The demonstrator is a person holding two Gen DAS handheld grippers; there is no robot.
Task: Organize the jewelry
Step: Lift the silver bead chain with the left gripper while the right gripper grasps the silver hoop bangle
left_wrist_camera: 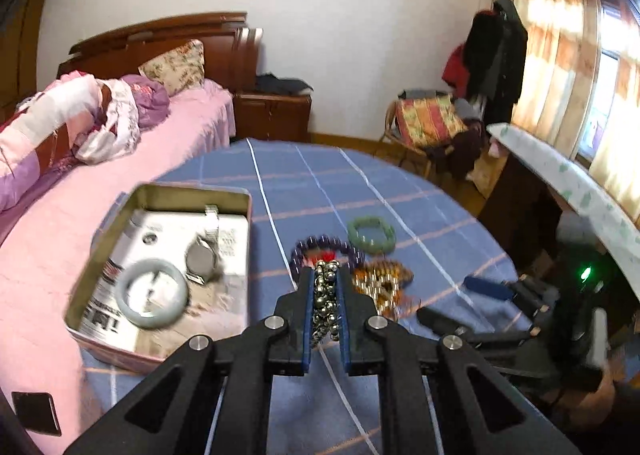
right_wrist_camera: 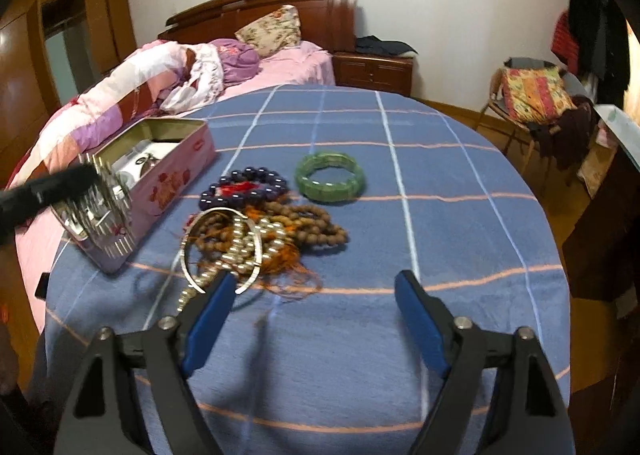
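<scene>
My left gripper (left_wrist_camera: 326, 275) is shut on a silver bead bracelet (left_wrist_camera: 326, 295), held above the blue cloth right of the open pink tin (left_wrist_camera: 132, 355). The tin holds a pale jade bangle (left_wrist_camera: 152, 295) and a silver watch (left_wrist_camera: 202, 257). In the right wrist view the left gripper (right_wrist_camera: 92, 191) shows blurred over the tin (right_wrist_camera: 172, 179). On the cloth lie a green bracelet (right_wrist_camera: 330, 181), a dark purple bead bracelet (right_wrist_camera: 244, 187), brown wooden beads (right_wrist_camera: 312, 225), a pearl string (right_wrist_camera: 256, 245) and a silver bangle (right_wrist_camera: 222, 251). My right gripper (right_wrist_camera: 316, 291) is open, just before the pile.
A round table with a blue checked cloth (right_wrist_camera: 440, 215) stands beside a pink bed (right_wrist_camera: 280, 67). A chair with clothes (right_wrist_camera: 536, 99) and a desk edge (left_wrist_camera: 560, 183) are to the right. The right gripper (left_wrist_camera: 500, 291) shows in the left wrist view.
</scene>
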